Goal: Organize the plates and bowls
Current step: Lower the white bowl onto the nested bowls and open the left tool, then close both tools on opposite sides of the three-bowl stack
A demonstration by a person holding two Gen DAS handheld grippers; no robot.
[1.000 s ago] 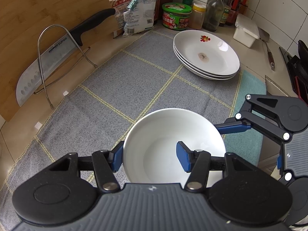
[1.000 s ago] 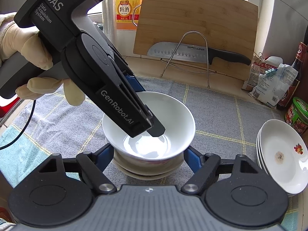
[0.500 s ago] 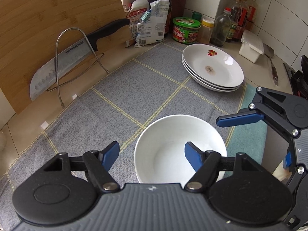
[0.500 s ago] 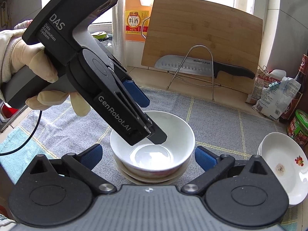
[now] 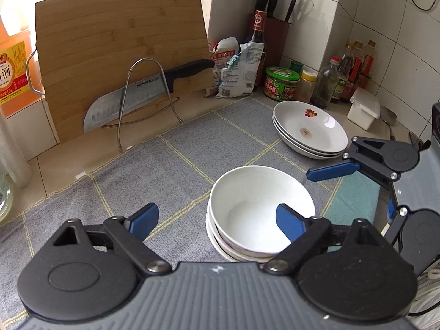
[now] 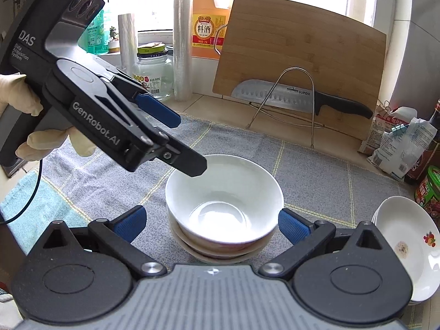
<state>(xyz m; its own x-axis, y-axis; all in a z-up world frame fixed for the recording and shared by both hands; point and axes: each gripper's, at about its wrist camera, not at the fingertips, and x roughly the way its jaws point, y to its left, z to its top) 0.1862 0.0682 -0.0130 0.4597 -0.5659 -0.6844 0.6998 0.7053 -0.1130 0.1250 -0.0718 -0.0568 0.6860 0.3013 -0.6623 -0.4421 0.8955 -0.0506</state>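
The left tongs [image 5: 217,220] are opening, nothing pinched; one blue pad hangs over the top bowl's rim, seemingly clear of it. The right tongs [image 6: 211,221] stand released, flanking the stacked bowls [image 6: 224,206] without touching. The stack sits on the grey cloth [image 5: 170,162]; stacked plates [image 5: 310,132] lie well apart on the desk.

The left gripper [image 5: 217,218] is opening — off the top bowl [image 5: 261,206] — while the right gripper [image 6: 211,224] has spread wide.
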